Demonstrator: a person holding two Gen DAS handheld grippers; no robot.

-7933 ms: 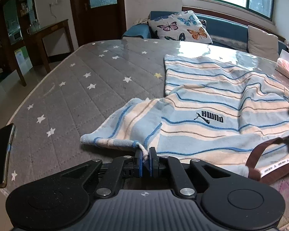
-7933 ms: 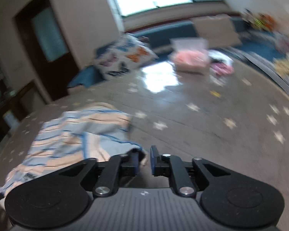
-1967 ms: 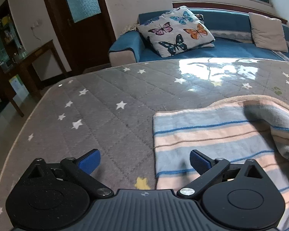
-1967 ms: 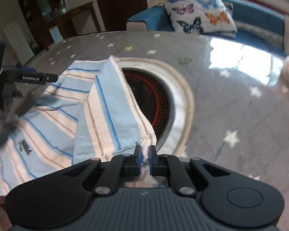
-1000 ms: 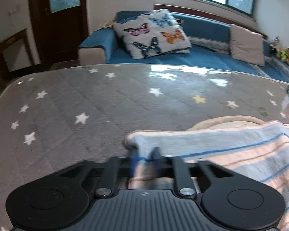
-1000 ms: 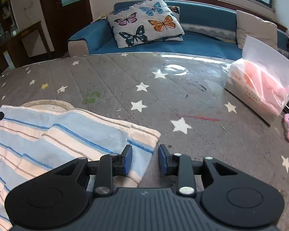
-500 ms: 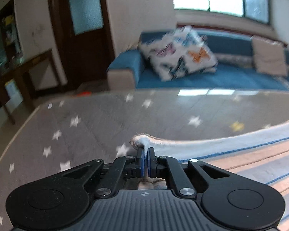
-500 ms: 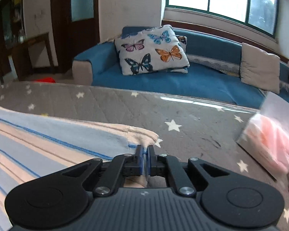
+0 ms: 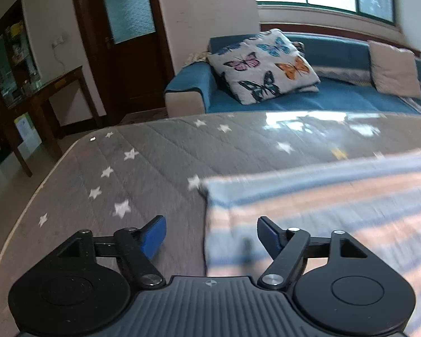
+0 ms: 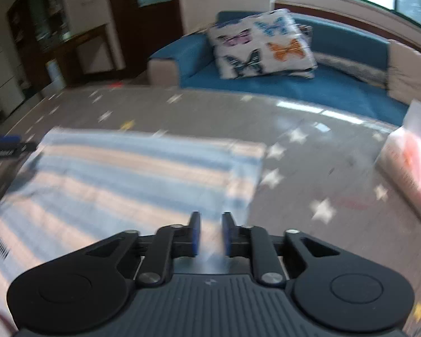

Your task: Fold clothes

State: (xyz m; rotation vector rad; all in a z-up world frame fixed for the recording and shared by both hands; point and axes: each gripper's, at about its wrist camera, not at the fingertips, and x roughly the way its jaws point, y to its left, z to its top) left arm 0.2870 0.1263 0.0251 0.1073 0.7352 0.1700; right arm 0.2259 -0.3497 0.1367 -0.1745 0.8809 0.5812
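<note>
A striped blue-and-peach garment (image 9: 322,210) lies flat on the star-patterned grey table cover (image 9: 160,163), its far-left corner just ahead of the left gripper (image 9: 211,237), whose jaws are opening wide with nothing clamped; the cloth's left edge runs beneath the gap between them, free of both blue pads. The spread looks like a release, the corner let go so the fold can settle.

Seen from the right gripper (image 10: 210,234), the same garment (image 10: 132,174) stretches ahead and to the left, its far-right corner just ahead and to the right of the fingertips. These jaws are opening too, only a narrow gap so far, with no cloth caught between them, though motion blur softens the view. The left gripper's dark body (image 10: 5,148) shows at the far left edge of that view, at the garment's opposite side. A clear bag of pink items (image 10: 409,165) sits well off to the right; a butterfly cushion (image 9: 263,64) rests on the blue sofa (image 9: 350,95) beyond.
</note>
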